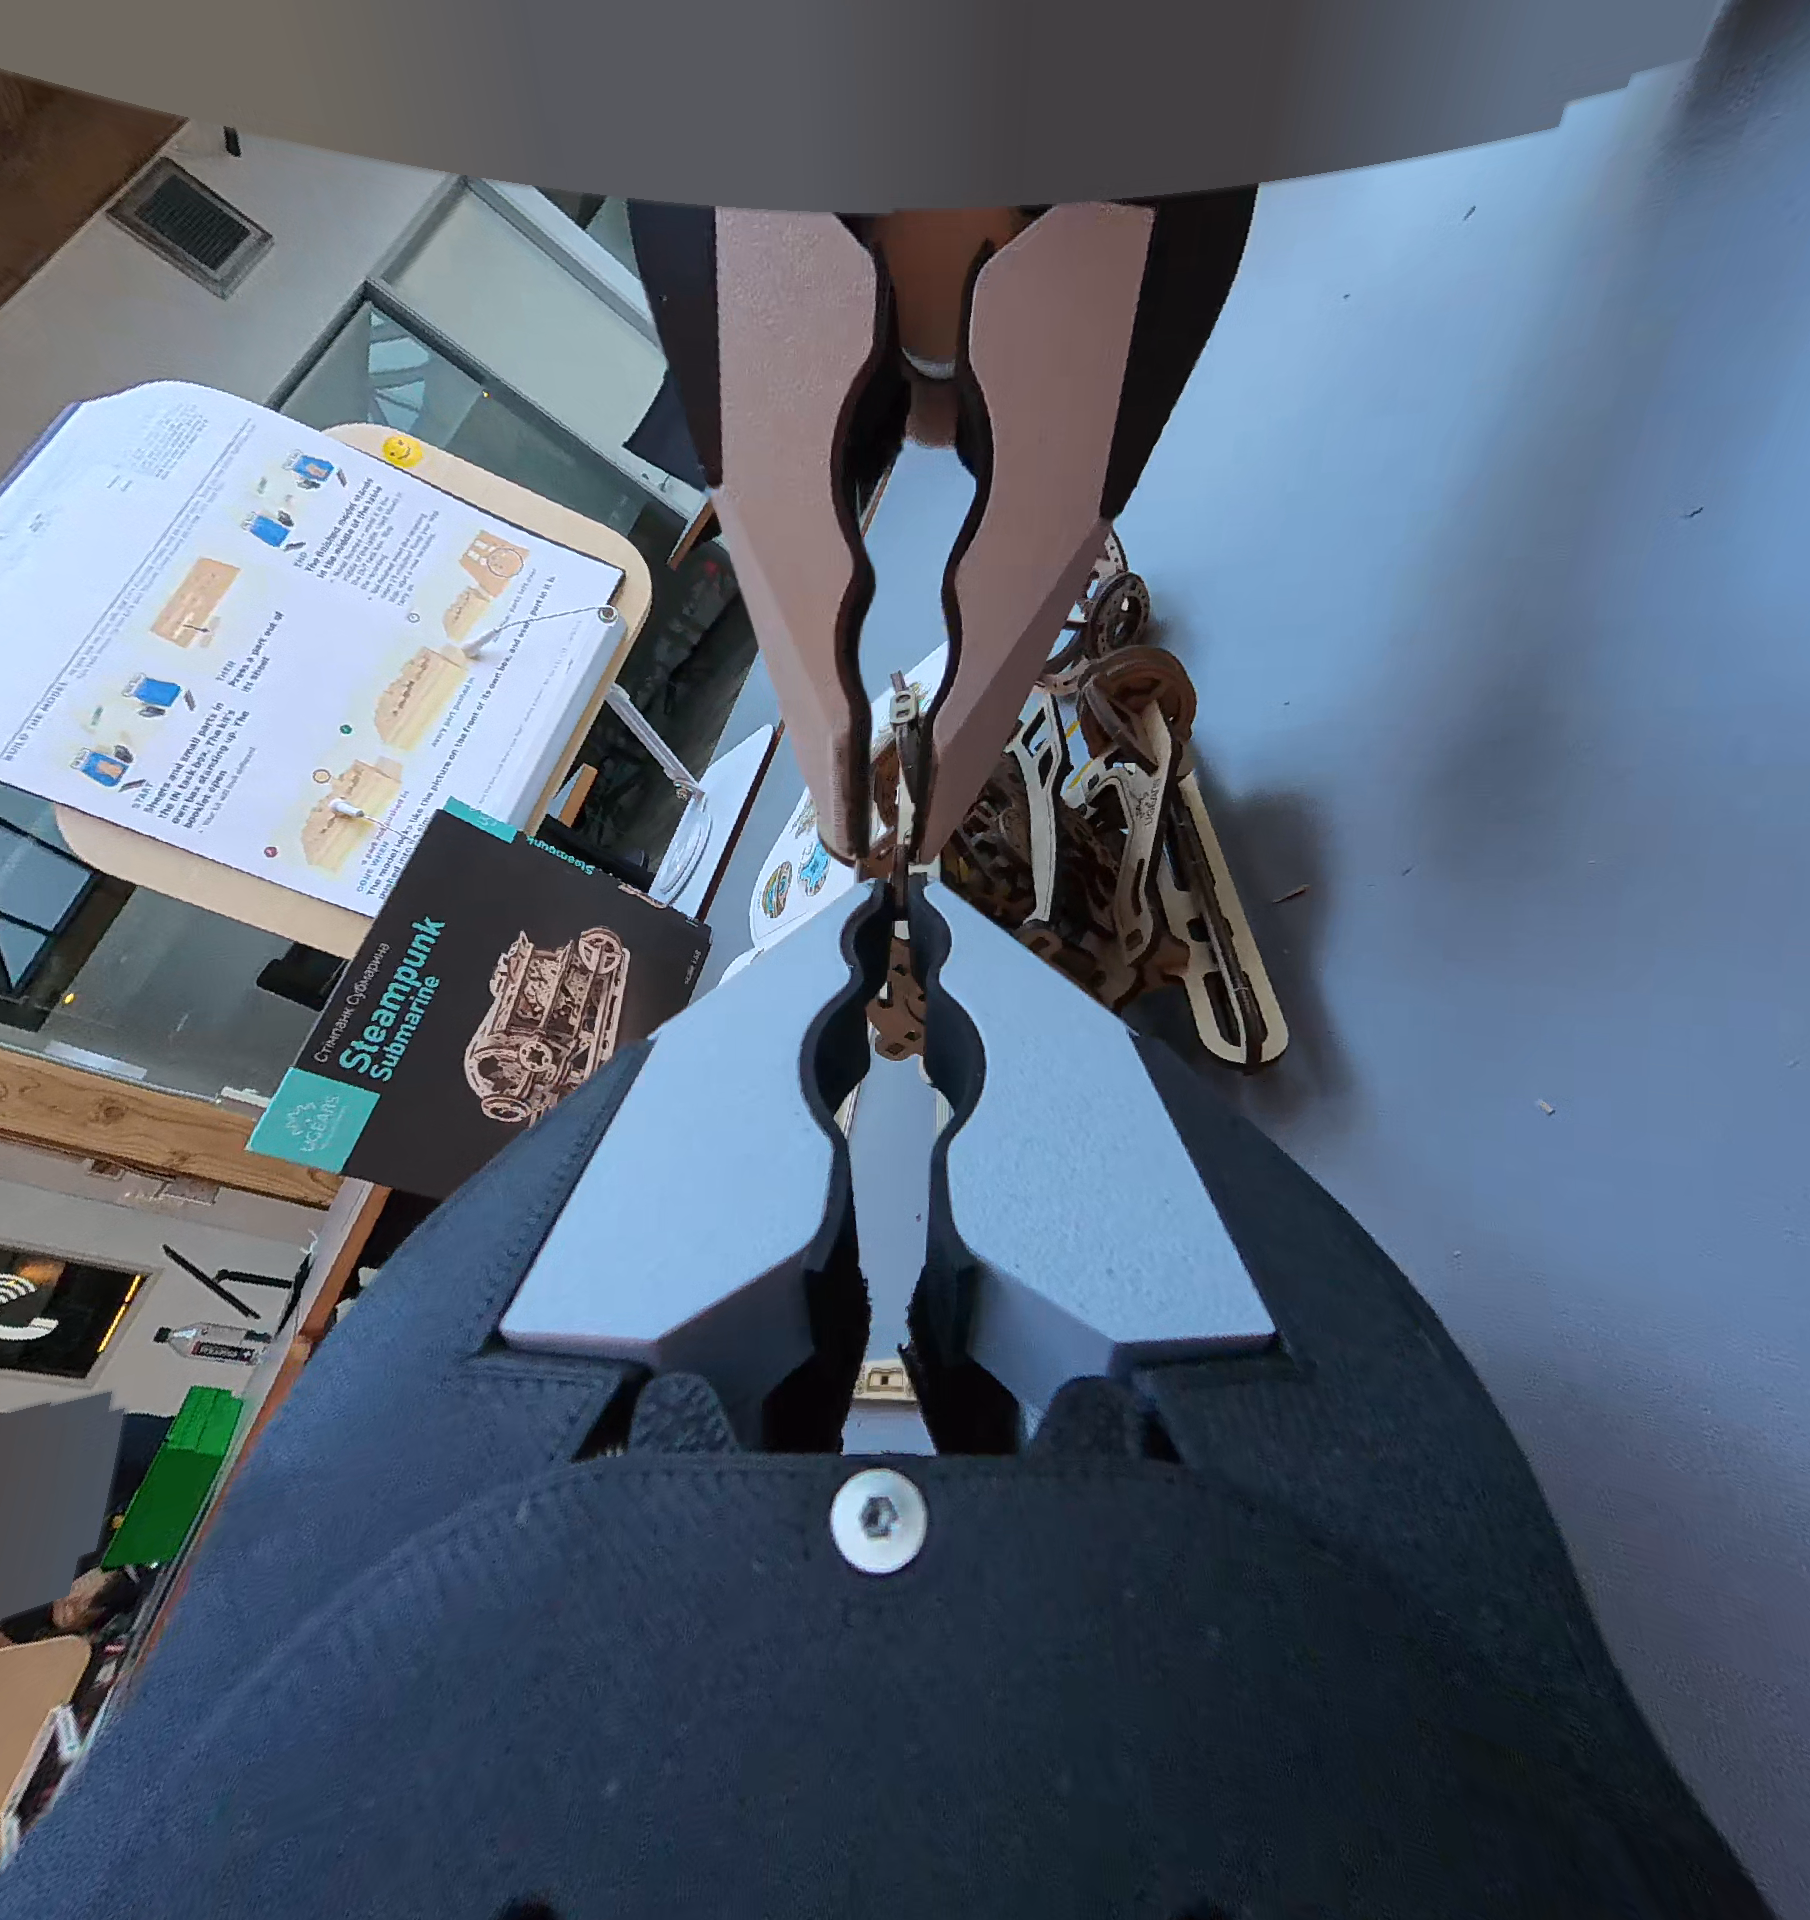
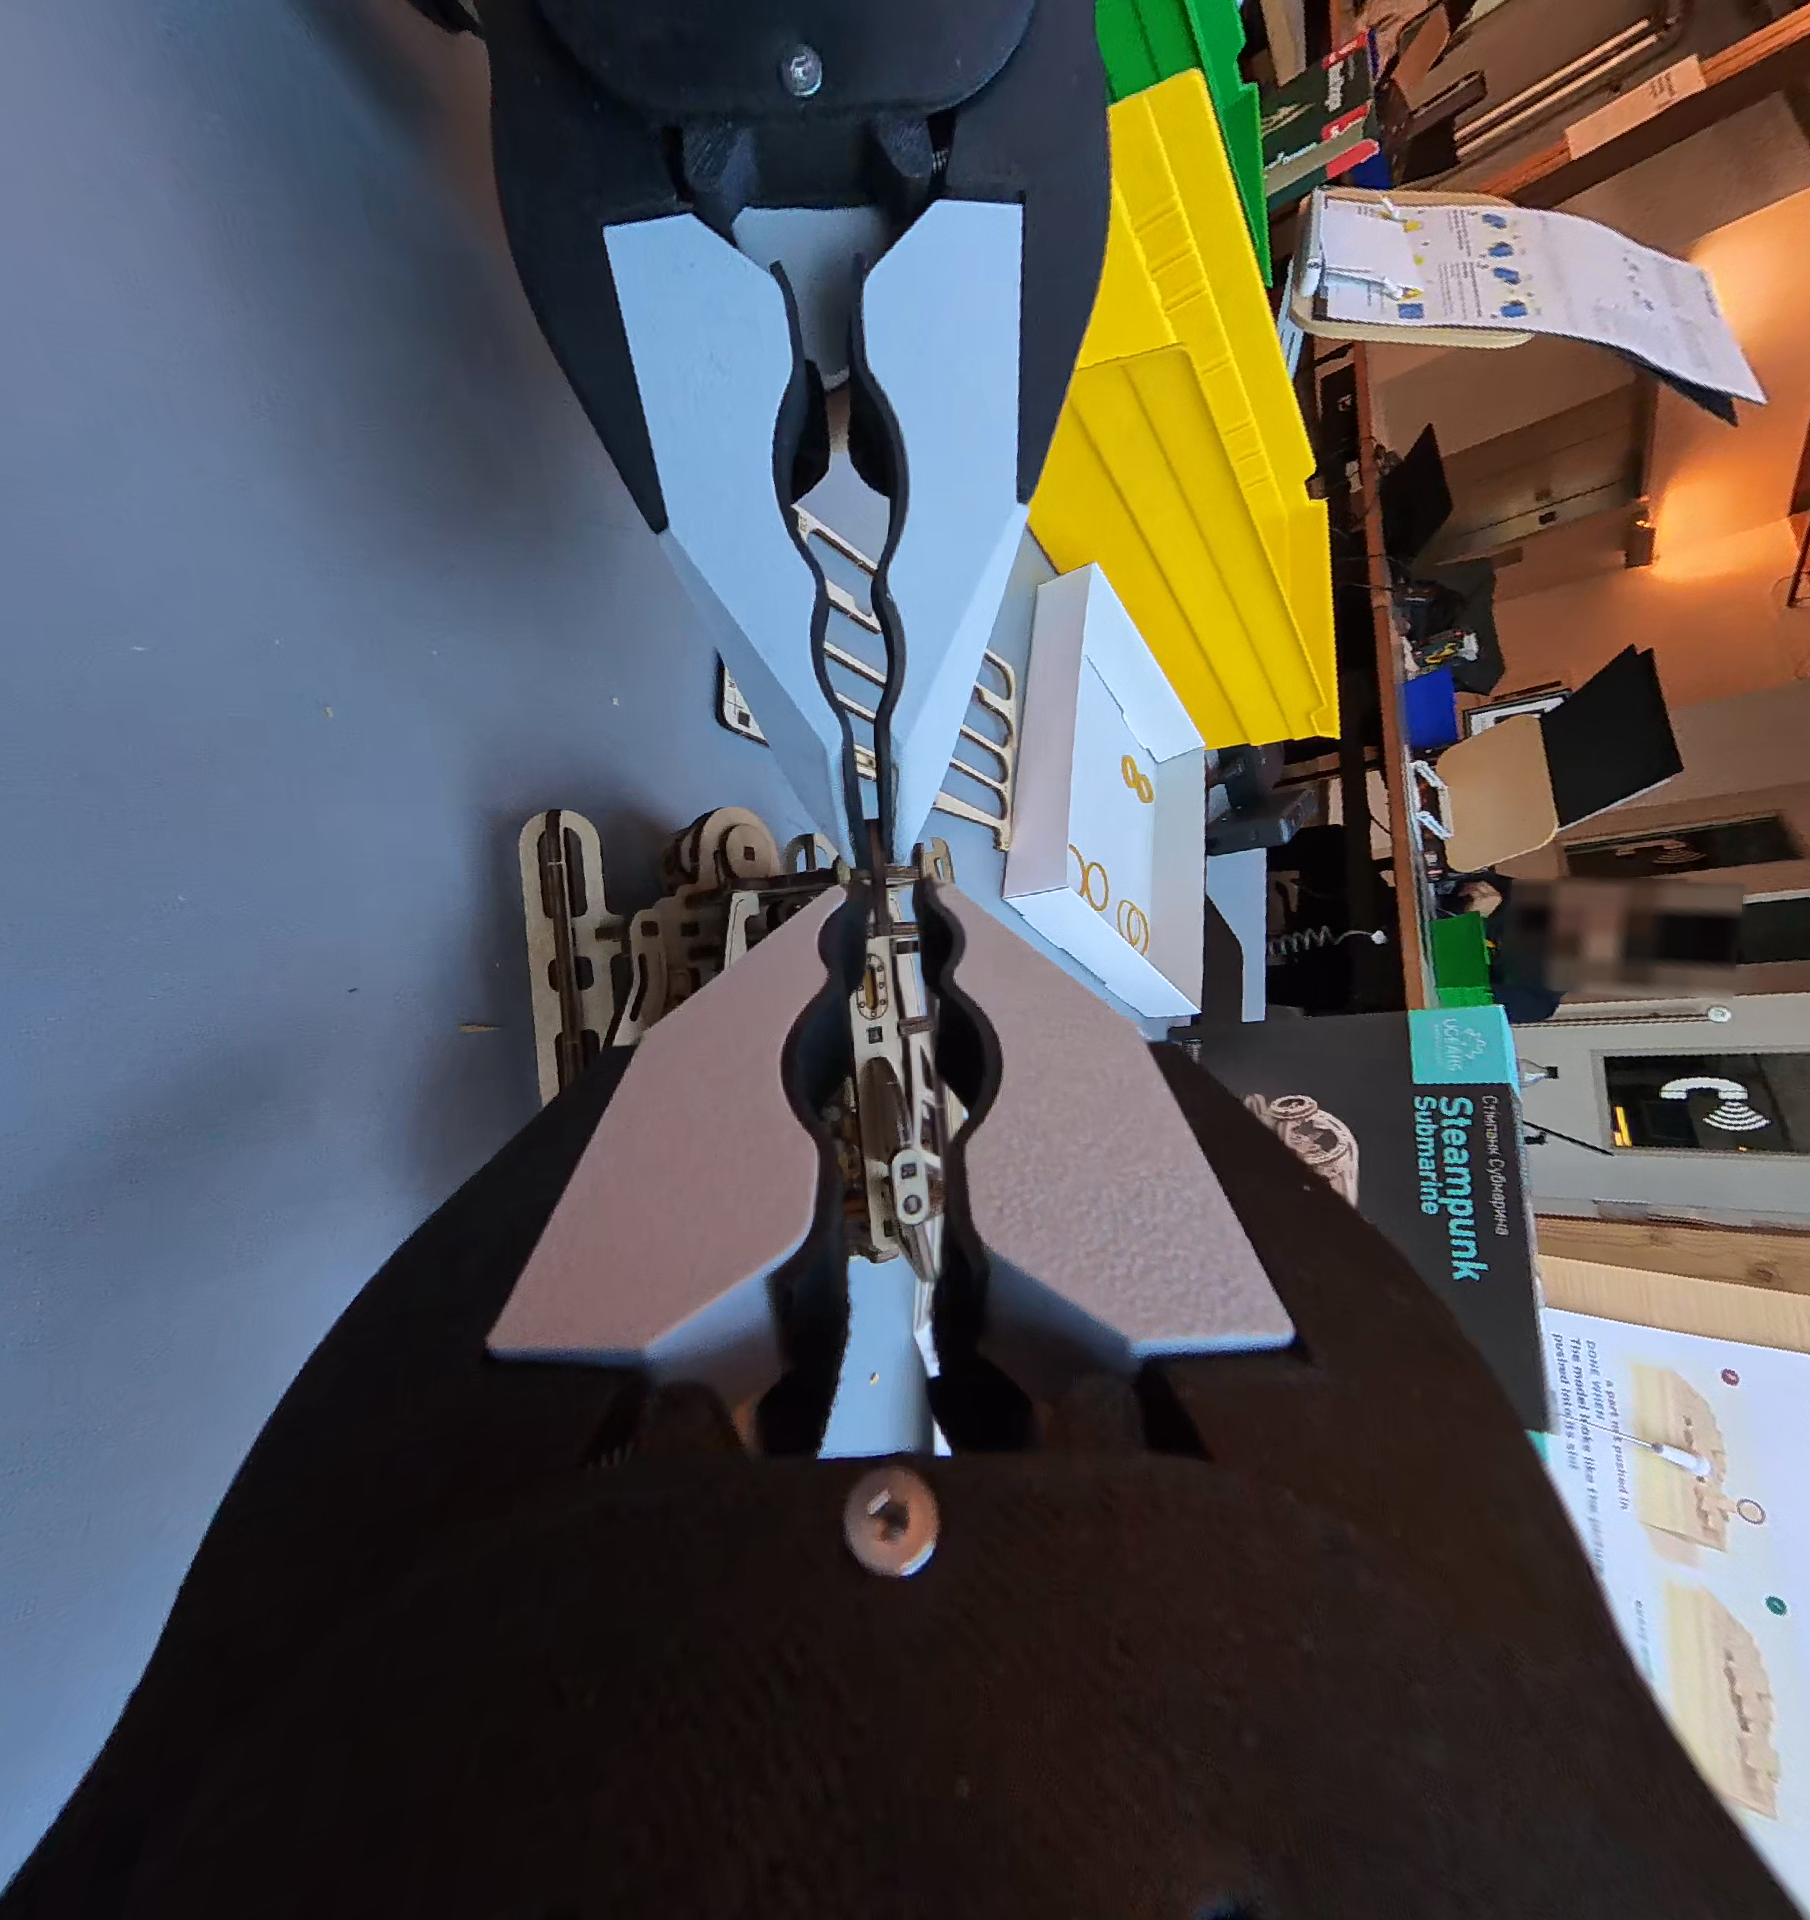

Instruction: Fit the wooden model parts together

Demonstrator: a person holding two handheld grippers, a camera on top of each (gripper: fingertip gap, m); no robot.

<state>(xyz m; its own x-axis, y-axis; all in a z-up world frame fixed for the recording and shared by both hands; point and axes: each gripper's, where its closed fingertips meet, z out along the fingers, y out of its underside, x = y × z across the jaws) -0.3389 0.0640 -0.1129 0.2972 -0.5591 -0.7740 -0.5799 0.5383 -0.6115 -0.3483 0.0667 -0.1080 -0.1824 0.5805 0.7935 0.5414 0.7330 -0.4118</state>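
My left gripper (image 1: 888,899), with grey fingers, and my right gripper (image 2: 880,904), with brown fingers, meet tip to tip above the grey table (image 1: 1503,727). Each is shut on a thin wooden part seen edge-on. The right one's pale flat part (image 2: 885,1039) lies between its fingers and also shows in the left wrist view (image 1: 906,738). The left one's dark thin part (image 1: 896,914) sits at its tips. The two parts touch where the tips meet. The partly built wooden model (image 1: 1119,831) lies on the table just behind, and also shows in the right wrist view (image 2: 652,935).
A black kit box (image 1: 485,997) stands at the table's edge beside a clipboard with an instruction sheet (image 1: 257,623). A white open box (image 2: 1109,779), a wooden parts sheet (image 2: 989,727) and yellow bins (image 2: 1192,416) lie beyond the model. Wood crumbs dot the table. My left and right fingertips are right by each other.
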